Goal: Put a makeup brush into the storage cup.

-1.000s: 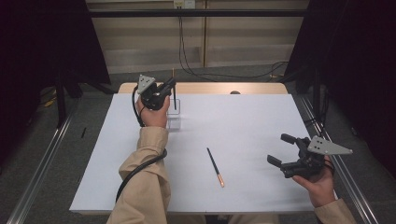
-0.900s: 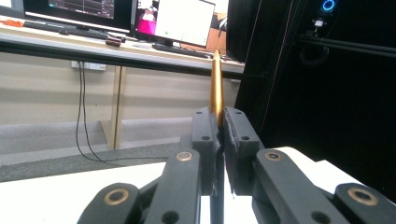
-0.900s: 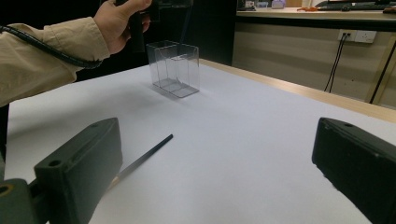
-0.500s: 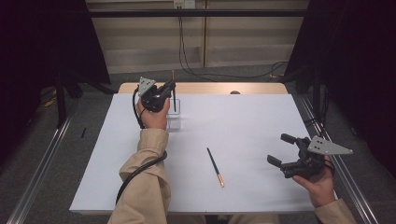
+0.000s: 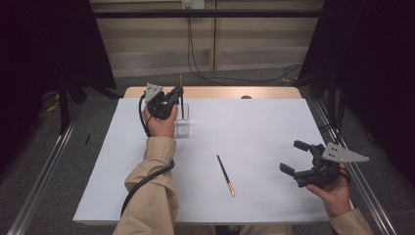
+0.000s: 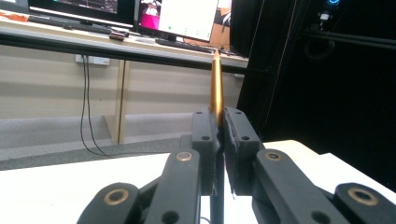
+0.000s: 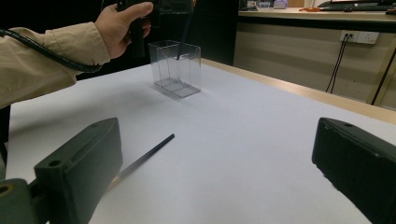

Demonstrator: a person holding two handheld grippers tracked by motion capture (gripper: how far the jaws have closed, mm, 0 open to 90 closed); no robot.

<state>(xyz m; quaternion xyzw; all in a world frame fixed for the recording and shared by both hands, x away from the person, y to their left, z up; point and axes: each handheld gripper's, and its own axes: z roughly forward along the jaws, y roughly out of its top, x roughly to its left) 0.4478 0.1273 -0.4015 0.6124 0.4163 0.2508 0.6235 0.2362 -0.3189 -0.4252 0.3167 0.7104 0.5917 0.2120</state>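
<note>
Pen [image 5: 181, 98] upright, tip down in clear holder [image 5: 182, 122] | your left gripper [image 5: 169, 100] clamped on it | second pen [image 5: 225, 175] lies 11-to-5, at 9 o'clock of your right gripper [image 5: 299, 161], jaws apart.

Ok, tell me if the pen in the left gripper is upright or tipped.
Upright. The pen stands vertical in the shut left gripper, gold end up, its lower end inside the clear box.
</note>
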